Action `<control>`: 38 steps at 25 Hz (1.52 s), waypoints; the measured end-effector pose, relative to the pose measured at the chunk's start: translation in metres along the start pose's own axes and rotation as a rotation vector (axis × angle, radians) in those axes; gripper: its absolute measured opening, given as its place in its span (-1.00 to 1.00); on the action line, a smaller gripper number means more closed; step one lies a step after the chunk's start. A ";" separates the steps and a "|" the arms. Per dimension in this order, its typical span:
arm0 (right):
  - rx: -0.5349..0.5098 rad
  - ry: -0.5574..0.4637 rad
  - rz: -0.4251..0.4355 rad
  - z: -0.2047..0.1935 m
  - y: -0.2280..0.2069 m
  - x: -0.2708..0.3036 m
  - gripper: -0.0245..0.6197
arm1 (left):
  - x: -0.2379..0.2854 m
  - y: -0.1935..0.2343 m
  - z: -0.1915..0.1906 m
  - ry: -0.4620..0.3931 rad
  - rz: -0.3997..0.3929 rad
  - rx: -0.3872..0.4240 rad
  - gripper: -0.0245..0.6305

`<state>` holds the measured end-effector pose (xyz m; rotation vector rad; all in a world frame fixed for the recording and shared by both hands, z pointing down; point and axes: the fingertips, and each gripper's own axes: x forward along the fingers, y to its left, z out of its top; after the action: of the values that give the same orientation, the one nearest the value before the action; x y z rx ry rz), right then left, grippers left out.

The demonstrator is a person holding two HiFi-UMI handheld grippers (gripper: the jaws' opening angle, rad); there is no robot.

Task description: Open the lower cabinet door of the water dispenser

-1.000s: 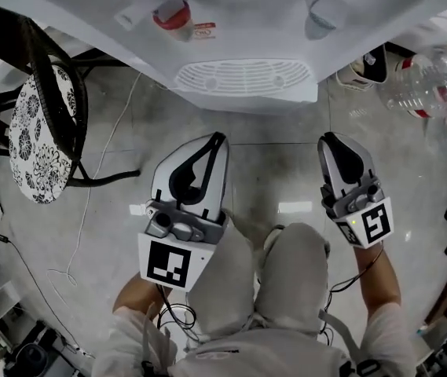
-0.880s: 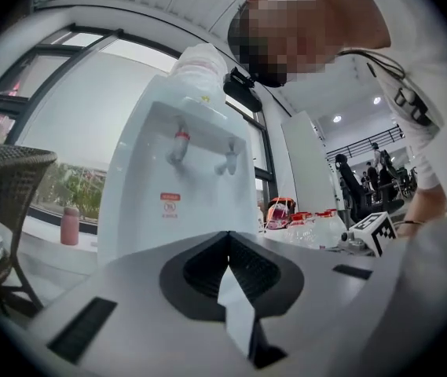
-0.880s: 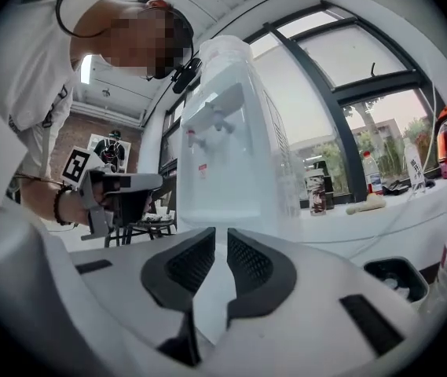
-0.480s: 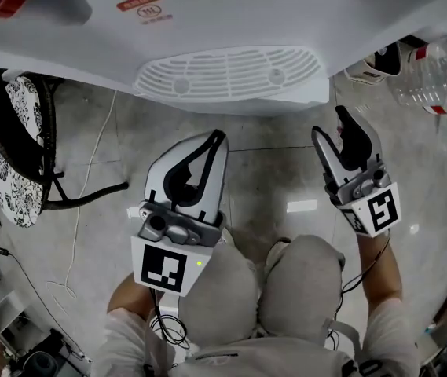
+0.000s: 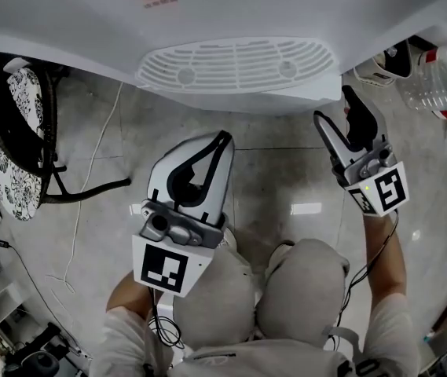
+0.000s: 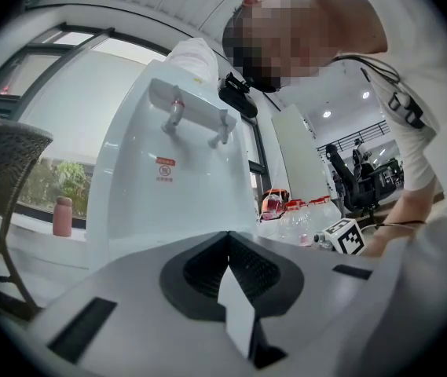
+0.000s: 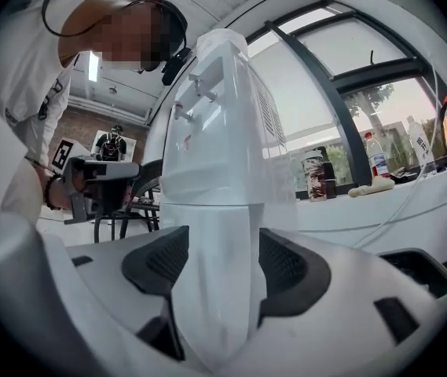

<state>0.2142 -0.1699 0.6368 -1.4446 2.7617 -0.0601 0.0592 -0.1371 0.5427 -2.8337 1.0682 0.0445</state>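
The white water dispenser (image 5: 239,22) fills the top of the head view, its drip grille (image 5: 239,65) jutting over the floor. My left gripper (image 5: 221,138) is shut and empty, low in front of the dispenser (image 6: 176,171), short of it. My right gripper (image 5: 335,107) sits by the dispenser's right front corner, below the grille, and its jaws are opening. In the right gripper view the lower cabinet door (image 7: 215,234) shows through the gap of that gripper (image 7: 217,267); the pads do not press on it.
A dark wicker chair with a patterned cushion (image 5: 11,148) stands at the left, with a thin cable (image 5: 89,203) on the tiled floor beside it. Large clear water bottles (image 5: 443,69) lie at the right. The person's knees (image 5: 302,281) are just behind the grippers.
The right gripper's jaws have gone from shut to wide open, and it has moved toward the dispenser's right front corner. The dispenser fills more of the head view.
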 end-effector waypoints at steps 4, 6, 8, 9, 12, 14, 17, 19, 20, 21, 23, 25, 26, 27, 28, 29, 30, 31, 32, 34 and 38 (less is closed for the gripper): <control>-0.009 0.001 0.025 -0.005 0.000 0.011 -0.09 | -0.002 0.000 -0.004 0.011 0.002 0.003 -0.92; -0.016 0.002 0.037 -0.007 0.002 0.015 -0.09 | -0.001 0.001 -0.005 0.011 0.005 0.001 -0.92; -0.017 0.000 0.042 -0.008 0.002 0.017 -0.10 | -0.001 0.000 -0.005 0.007 0.006 0.000 -0.92; -0.013 -0.004 0.041 -0.007 0.002 0.018 -0.10 | -0.001 -0.001 -0.005 0.006 0.007 0.000 -0.92; 0.012 -0.014 0.043 -0.007 0.005 0.014 -0.10 | -0.004 0.001 -0.005 0.002 0.009 0.000 -0.92; 0.014 -0.009 0.056 -0.008 0.013 0.006 -0.11 | -0.005 0.003 -0.006 -0.001 0.014 0.002 -0.92; 0.001 0.007 0.108 -0.009 0.030 -0.011 -0.31 | -0.006 0.004 -0.006 -0.001 0.030 0.011 -0.92; -0.030 0.013 0.146 -0.007 0.046 -0.024 -0.35 | -0.004 0.004 -0.008 0.000 0.042 0.013 -0.92; -0.048 0.014 0.160 -0.007 0.054 -0.030 -0.36 | -0.004 0.005 -0.010 0.005 0.052 0.011 -0.92; -0.059 0.016 0.173 -0.007 0.061 -0.036 -0.37 | -0.005 0.005 -0.012 0.013 0.066 0.008 -0.92; -0.064 0.015 0.203 -0.006 0.076 -0.041 -0.38 | -0.010 0.009 -0.015 0.036 0.105 0.008 -0.92; -0.064 0.040 0.242 -0.007 0.091 -0.043 -0.39 | -0.018 0.014 -0.015 0.056 0.154 0.015 -0.92; -0.067 0.058 0.268 -0.007 0.100 -0.044 -0.39 | -0.022 0.017 -0.015 0.062 0.177 0.019 -0.92; -0.072 0.071 0.298 -0.007 0.110 -0.043 -0.39 | -0.026 0.020 -0.014 0.066 0.197 0.021 -0.92; -0.077 0.079 0.331 -0.005 0.121 -0.042 -0.39 | -0.030 0.022 -0.014 0.069 0.214 0.021 -0.92; -0.079 0.081 0.361 -0.005 0.132 -0.041 -0.39 | -0.034 0.023 -0.013 0.071 0.228 0.020 -0.92; -0.076 0.080 0.388 -0.004 0.142 -0.040 -0.38 | -0.039 0.024 -0.013 0.072 0.240 0.017 -0.92; -0.071 0.077 0.410 -0.004 0.153 -0.039 -0.36 | -0.045 0.025 -0.012 0.074 0.249 0.014 -0.92; -0.066 0.073 0.431 -0.004 0.164 -0.039 -0.35 | -0.052 0.026 -0.012 0.077 0.256 0.014 -0.92; -0.061 0.070 0.476 -0.006 0.186 -0.036 -0.31 | -0.066 0.031 -0.011 0.083 0.273 0.020 -0.92; -0.051 0.059 0.584 -0.008 0.226 -0.027 -0.25 | -0.092 0.046 -0.008 0.083 0.322 0.032 -0.92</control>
<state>0.0443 -0.0187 0.6348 -0.5991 3.1254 -0.0197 -0.0399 -0.1122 0.5521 -2.6264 1.5183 -0.0633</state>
